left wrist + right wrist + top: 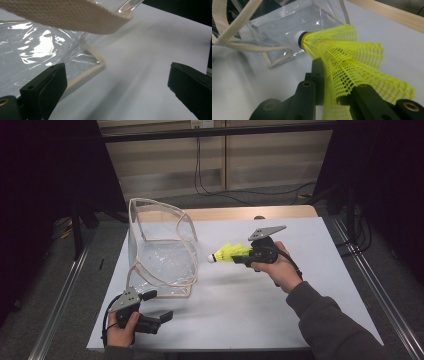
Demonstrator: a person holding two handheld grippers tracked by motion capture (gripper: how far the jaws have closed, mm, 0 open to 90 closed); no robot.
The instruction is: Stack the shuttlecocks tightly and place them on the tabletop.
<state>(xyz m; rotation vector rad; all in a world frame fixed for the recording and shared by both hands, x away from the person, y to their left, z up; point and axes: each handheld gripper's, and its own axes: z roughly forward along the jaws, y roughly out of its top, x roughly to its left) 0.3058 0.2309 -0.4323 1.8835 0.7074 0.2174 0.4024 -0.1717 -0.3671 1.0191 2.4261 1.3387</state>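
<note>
- White table (260,300) spread beneath both pairs of fingers, with a bare wooden strip along its far edge.
- Clear plastic bag (162,257) with cream webbing trim, standing open just ahead of the left fingers and a little beyond the shuttlecock's tip; seen in the left gripper view as crinkled film (37,50) past the nearer finger, with a cream strap (75,17) arching overhead.
- Right gripper (246,257) held up off the table in a sleeved hand, fingers clamped on the mesh skirt of the shuttlecock.
- Left gripper (159,306) low near the table's front edge, fingers spread wide apart with nothing between them, one finger (46,86) just beside the bag's bottom corner.
- Yellow shuttlecock (227,254) pinched between the right fingers, white cork tip (300,38) jutting out beyond them toward the bag, apart from it.
</note>
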